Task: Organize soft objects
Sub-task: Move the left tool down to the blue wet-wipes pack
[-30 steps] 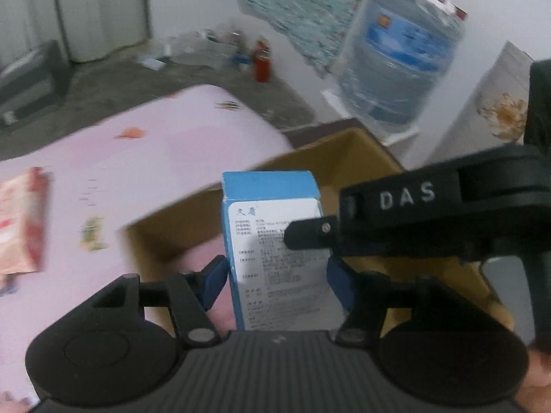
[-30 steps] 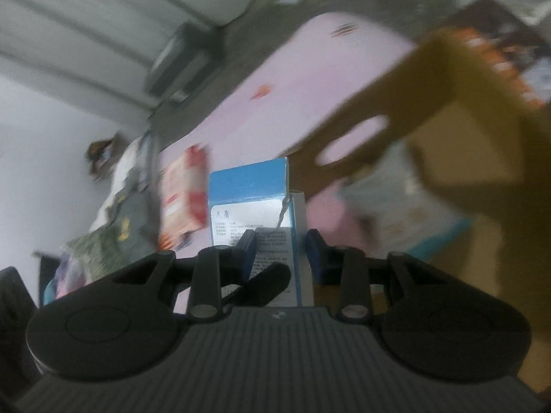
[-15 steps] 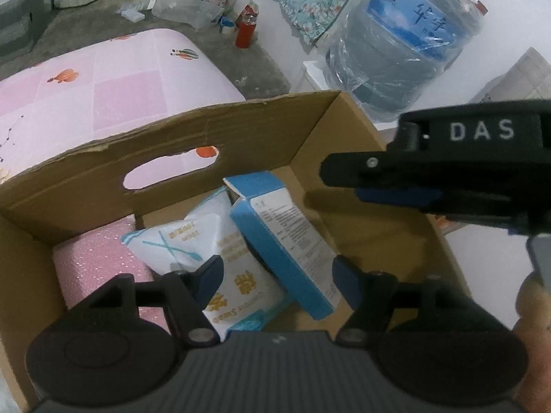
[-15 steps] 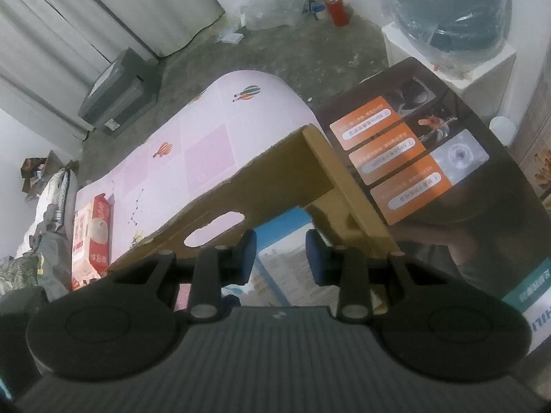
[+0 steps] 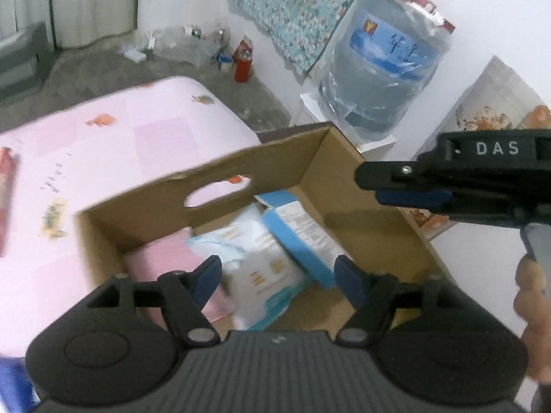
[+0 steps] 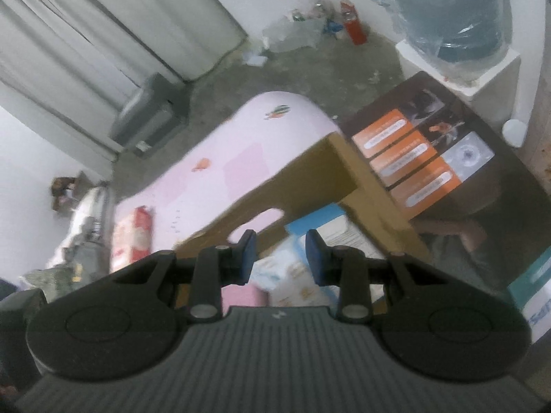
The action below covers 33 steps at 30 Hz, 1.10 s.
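A brown cardboard box [image 5: 148, 203] with a handle hole stands by the pink bed. Inside lie a blue and white carton [image 5: 299, 237], a white soft pack [image 5: 261, 275] and a pink pack [image 5: 165, 261]. My left gripper [image 5: 277, 278] is open and empty above the box. My right gripper [image 6: 279, 257] is open and empty, held above the box [image 6: 310, 175]; it also shows in the left wrist view [image 5: 399, 186] at the right. A red and white soft pack [image 6: 132, 237] lies on the bed.
A pink bed cover [image 5: 113, 137] lies left of the box. A large water bottle [image 5: 382, 79] stands on a white stand behind. A dark printed carton [image 6: 447, 172] lies right of the box. Clutter and a red can [image 5: 242, 63] sit on the concrete floor.
The blue and white carton, held between both grippers a second ago, now lies in the box. Both grippers have opened and pulled back upward.
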Available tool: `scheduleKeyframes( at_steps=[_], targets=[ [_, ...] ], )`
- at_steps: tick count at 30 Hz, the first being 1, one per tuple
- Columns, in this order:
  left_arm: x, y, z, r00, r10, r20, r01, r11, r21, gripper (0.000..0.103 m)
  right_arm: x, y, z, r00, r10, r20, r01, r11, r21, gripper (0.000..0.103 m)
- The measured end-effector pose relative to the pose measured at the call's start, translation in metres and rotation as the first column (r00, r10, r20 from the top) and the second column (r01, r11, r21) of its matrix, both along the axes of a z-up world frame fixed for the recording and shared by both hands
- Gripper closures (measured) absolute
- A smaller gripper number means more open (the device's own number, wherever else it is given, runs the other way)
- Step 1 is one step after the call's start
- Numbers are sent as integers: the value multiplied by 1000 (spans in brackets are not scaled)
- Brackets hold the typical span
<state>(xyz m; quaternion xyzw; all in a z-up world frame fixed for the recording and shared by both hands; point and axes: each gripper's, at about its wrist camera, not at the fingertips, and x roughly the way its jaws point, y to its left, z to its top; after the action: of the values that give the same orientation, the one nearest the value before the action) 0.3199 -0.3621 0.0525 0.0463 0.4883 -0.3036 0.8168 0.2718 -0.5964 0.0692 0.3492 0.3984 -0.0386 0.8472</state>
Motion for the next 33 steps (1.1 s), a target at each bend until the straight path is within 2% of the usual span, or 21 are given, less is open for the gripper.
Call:
scheduleKeyframes(
  at_steps=[4,9,16,20,26,30,33],
  targets=[
    [-18,47,23,999,12,49,-13,1000,25,28,-20,15,9,999,28,46,-31,997,68,71],
    [-41,119,50,991,68,118,-76,995,65,27,-37,49,22,990,90,106,-104,986,130,71],
    [-71,217,66,965,190,182,-207,975,78,26,-35,125,32,962,231,143,-256,948,189,71],
    [-85,269,60,947,261,188,-280,957,78,26,-24,179,34,935,328,135,-350,913,207,71],
    [-97,333,37,928,348,132,-357,933,50,28,-3,268,24,879,472,71,-475,853,217,71],
    [-98,352,12,934,348,81,-353,934,53,35,17,326,-1,834,551,-39,-530,819,221,71],
    [-91,353,-10,947,320,25,-321,945,57,43,30,359,-27,807,578,-126,-544,808,224,71]
  ],
)
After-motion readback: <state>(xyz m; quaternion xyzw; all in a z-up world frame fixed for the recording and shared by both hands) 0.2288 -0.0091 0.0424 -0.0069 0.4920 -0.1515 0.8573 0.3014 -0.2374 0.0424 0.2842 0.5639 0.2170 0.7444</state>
